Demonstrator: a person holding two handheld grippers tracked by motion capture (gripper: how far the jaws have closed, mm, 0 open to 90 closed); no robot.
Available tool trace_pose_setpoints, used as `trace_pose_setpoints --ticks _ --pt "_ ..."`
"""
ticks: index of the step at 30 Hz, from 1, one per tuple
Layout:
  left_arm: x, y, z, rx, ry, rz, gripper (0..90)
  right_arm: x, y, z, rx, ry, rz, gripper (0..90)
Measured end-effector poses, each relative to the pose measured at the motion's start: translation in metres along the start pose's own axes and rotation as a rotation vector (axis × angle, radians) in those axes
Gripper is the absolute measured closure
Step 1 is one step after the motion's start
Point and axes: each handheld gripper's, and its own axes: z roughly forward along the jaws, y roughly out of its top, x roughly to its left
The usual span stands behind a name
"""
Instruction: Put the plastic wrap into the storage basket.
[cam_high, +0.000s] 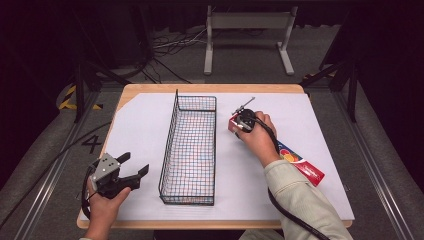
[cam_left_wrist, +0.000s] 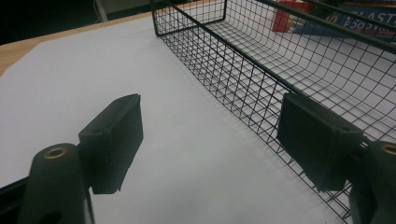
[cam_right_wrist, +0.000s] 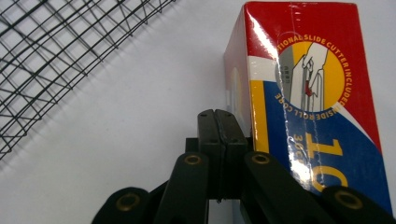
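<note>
A black wire basket (cam_high: 190, 150) stands lengthwise in the middle of a table (cam_high: 210, 89) covered with a white sheet (cam_high: 145, 125), its long axis running away from the person. To its right lies a long red, blue and yellow box (cam_high: 300, 162), printed with a slide-cutter picture, stretched diagonally from near the basket's far end toward the table's right front edge. The right gripper (cam_high: 239, 126), held in the person's right hand (cam_high: 260, 140), sits at the far, red end of that box; in the right gripper view its 2 jaws are pressed flat together with nothing between them, just beside the box's (cam_right_wrist: 308, 107) left face, with the basket's mesh (cam_right_wrist: 70, 51) off to the upper left. The left gripper (cam_high: 136, 167) is held in the left hand (cam_high: 105, 200) at the table's front left corner, apart from the basket, its 2 jaws spread wide and empty. In the left gripper view those jaws frame the bare sheet (cam_left_wrist: 93, 84) and the basket's near long wall (cam_left_wrist: 243, 79), with the box (cam_left_wrist: 327, 16) visible through the mesh beyond.
</note>
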Motion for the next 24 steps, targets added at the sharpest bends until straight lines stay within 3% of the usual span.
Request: trace_pose_setpoints --ticks 3,5,8,13,18,24 --pt "0.0 0.0 0.001 0.001 -0.003 -0.002 22.9 0.003 -0.001 -0.002 0.01 -0.005 -0.007 88.2" --pt "0.0 0.001 0.003 0.002 -0.003 0.001 22.9 0.005 -0.004 -0.007 -0.015 0.029 -0.012 88.2" --pt "0.0 0.002 0.004 0.0 -0.006 -0.003 23.0 0.006 -0.007 -0.016 -0.042 0.044 -0.022 88.7" --pt "0.0 0.003 0.007 0.002 -0.006 0.0 23.0 0.003 -0.021 -0.045 -0.108 0.062 -0.032 88.7" --pt "0.0 0.003 0.007 0.005 -0.003 0.0 23.0 -0.011 -0.044 -0.075 -0.156 0.053 -0.016 89.0" --pt "-0.001 0.004 0.008 0.01 -0.004 -0.002 23.0 -0.033 -0.078 -0.1 -0.192 0.038 0.044 89.4"
